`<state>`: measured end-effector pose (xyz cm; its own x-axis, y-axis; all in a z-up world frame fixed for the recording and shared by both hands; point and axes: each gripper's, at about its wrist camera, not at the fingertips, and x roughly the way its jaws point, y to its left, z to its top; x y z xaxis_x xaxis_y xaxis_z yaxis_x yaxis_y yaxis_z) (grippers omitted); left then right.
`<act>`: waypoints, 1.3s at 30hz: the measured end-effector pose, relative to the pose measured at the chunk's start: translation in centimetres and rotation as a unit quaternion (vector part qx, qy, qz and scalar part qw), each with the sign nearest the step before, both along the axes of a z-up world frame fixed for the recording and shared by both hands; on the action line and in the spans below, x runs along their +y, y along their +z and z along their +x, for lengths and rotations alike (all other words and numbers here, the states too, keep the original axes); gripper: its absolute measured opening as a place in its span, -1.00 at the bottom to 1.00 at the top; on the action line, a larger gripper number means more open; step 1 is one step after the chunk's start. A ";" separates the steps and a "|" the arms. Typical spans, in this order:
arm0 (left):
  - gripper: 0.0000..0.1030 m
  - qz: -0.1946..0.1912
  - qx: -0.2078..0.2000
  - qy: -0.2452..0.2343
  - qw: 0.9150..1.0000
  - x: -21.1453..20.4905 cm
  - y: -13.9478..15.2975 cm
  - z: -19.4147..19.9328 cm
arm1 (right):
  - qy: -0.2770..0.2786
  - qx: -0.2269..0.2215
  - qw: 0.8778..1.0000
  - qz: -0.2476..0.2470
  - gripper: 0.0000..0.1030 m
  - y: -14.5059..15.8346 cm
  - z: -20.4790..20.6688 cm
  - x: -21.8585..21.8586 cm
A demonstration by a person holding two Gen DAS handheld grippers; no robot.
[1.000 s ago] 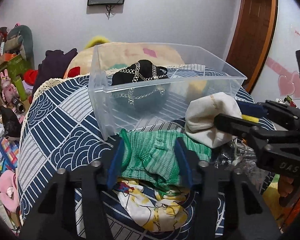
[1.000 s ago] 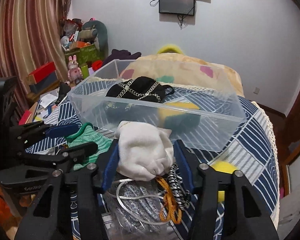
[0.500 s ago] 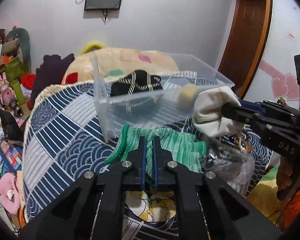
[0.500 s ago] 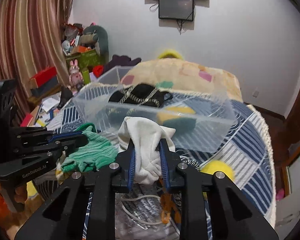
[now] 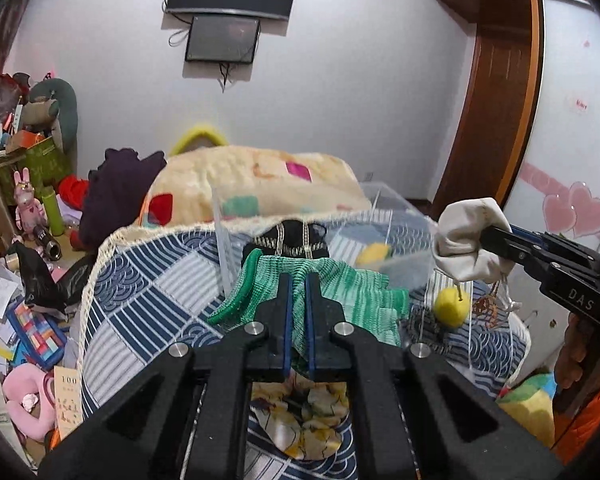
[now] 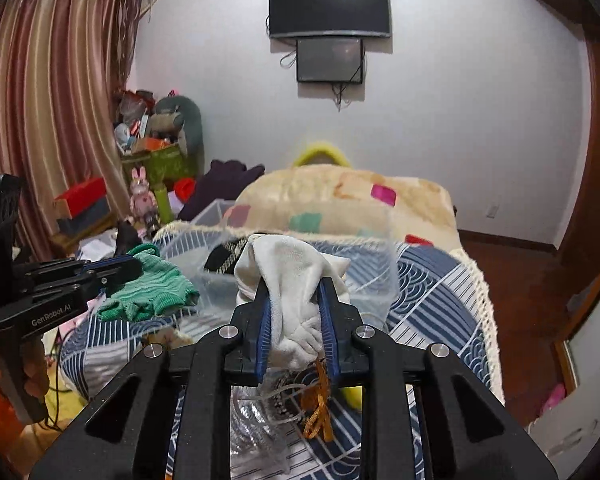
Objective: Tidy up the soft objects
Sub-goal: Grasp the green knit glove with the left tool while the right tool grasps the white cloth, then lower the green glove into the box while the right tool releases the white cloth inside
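Green knit cloth (image 5: 340, 284) hangs pinched in my left gripper (image 5: 296, 280) above the bed (image 5: 140, 296); my right gripper (image 6: 294, 300) clamps the white cloth (image 6: 288, 276) before the clear bin (image 6: 374, 280).

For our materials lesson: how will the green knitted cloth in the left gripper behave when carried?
Probably floppy: the green knitted cloth droops either side of the left gripper. Likely light, since a narrow pinch holds it up. Its ribbed knit probably resists slipping.
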<state>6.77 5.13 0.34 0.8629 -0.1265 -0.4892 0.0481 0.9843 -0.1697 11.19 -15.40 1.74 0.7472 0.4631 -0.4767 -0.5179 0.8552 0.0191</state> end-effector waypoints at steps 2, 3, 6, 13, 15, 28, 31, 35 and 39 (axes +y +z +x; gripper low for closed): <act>-0.91 0.000 -0.007 0.003 1.000 0.0 0.5 0.2 | 0.000 -0.005 1.000 0.008 -0.61 0.6 0.2 -0.1; -0.91 0.000 -0.009 0.003 1.000 0.1 0.7 0.3 | 0.001 -0.006 1.000 0.012 -0.61 0.8 0.2 -0.2; -0.91 0.002 -0.017 0.009 1.000 0.2 1.3 0.8 | -0.003 -0.014 1.000 0.024 -0.61 1.4 0.5 -0.4; -0.91 0.001 -0.023 0.017 1.000 0.6 1.8 3.0 | -0.017 -0.036 0.999 0.025 -0.61 2.3 2.0 0.8; -0.91 0.003 -0.018 0.020 1.000 0.6 1.7 3.9 | -0.024 -0.039 0.999 0.020 -0.61 2.5 2.7 1.3; -0.91 0.019 0.024 0.011 0.999 0.0 -1.1 9.2 | -0.042 -0.007 0.999 -0.025 -0.61 0.4 7.4 3.5; -0.91 0.037 0.034 0.010 0.999 -0.6 -2.1 10.3 | -0.042 -0.003 0.998 -0.047 -0.61 -0.4 8.0 4.0; -0.91 0.052 0.043 0.007 0.998 -1.4 -3.1 11.2 | -0.037 0.012 0.997 -0.069 -0.61 -1.6 8.8 4.4; -0.90 0.062 0.057 0.002 0.996 -2.0 -4.0 11.9 | -0.037 0.029 0.995 -0.087 -0.61 -2.7 9.5 4.5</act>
